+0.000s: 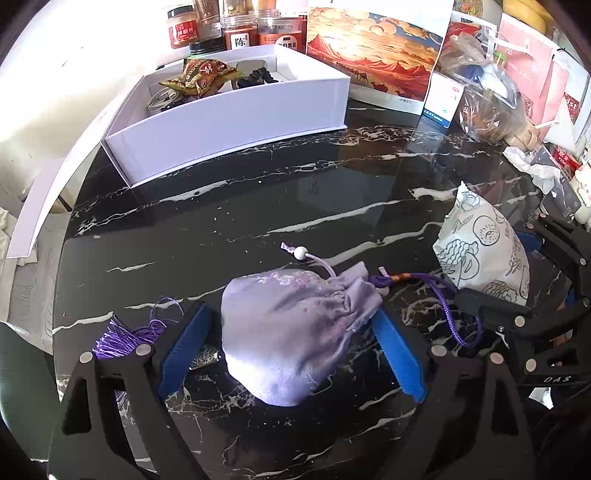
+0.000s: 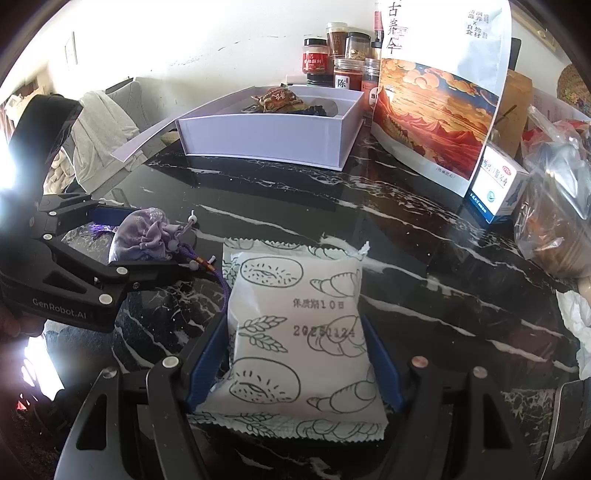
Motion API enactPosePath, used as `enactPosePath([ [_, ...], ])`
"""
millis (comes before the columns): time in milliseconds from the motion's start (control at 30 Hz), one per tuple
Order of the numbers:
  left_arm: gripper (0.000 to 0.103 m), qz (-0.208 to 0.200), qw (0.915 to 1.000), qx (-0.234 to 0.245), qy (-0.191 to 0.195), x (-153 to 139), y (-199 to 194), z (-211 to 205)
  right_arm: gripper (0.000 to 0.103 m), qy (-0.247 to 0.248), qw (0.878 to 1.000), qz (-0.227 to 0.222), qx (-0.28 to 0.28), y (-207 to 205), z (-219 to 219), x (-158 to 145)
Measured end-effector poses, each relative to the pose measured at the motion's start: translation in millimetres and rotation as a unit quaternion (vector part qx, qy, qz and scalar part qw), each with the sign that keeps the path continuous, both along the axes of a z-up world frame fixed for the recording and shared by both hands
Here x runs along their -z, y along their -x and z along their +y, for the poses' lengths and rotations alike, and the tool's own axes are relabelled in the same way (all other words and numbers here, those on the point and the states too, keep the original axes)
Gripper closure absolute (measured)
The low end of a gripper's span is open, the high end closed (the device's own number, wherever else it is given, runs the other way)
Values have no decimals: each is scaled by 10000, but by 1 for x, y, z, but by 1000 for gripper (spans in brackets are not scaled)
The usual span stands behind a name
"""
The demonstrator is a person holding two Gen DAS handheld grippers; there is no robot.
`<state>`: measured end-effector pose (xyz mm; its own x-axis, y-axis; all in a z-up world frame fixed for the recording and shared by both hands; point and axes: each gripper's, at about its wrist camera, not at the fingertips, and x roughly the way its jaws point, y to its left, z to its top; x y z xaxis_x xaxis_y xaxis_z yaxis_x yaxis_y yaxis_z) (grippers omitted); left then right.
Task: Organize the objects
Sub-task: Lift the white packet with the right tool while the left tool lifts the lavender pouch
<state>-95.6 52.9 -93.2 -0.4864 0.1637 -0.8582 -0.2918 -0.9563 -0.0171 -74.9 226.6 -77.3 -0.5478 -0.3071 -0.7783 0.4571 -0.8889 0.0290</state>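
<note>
A lilac satin drawstring pouch lies on the black marble table, its bead cord and purple tassel trailing beside it. My left gripper is open around it, with a gap showing at the left pad. In the right wrist view the pouch sits inside the left gripper. A white snack packet printed with bread drawings lies flat between the blue pads of my right gripper, which is open and close along its sides. The same packet shows at the right of the left wrist view.
An open white box at the back left holds a red-gold snack bag, cables and dark items. Behind it stand spice jars. A tall picture-printed bag, a medicine carton, plastic bags and crumpled tissue crowd the right.
</note>
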Motion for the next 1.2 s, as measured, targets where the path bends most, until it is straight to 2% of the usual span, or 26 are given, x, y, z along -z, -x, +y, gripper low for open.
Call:
enactPosePath([
  [400, 16, 104, 9999, 100, -25, 0, -1, 0, 31, -99, 9999, 128, -54, 1, -4, 2],
  [500, 25, 157, 9998, 124, -45, -1, -2, 1, 35, -73, 9998, 151, -52, 0, -3, 2],
  [633, 30, 187, 9996, 184, -46, -2, -2, 2, 43, 20, 9999, 154, -32, -1, -2, 0],
  [667, 35, 198, 9996, 185, -45, -3, -3, 2, 44, 34, 9999, 165, -13, -1, -1, 0],
  [767, 43, 167, 9998, 85, -31, -5, -2, 1, 45, 24, 9998, 194, 25, -3, -2, -1],
  [867, 45, 112, 9999, 19, -39, -6, -1, 0, 46, 56, 9999, 144, -19, -2, -2, -3],
  [1000, 45, -26, 9994, 36, -333, -8, -1, -4, 46, 134, 9999, 55, -33, -2, 0, -5],
  [1200, 45, 21, 9998, -27, -185, -16, -3, -6, 47, 140, 9997, 77, -173, -4, 1, -14],
])
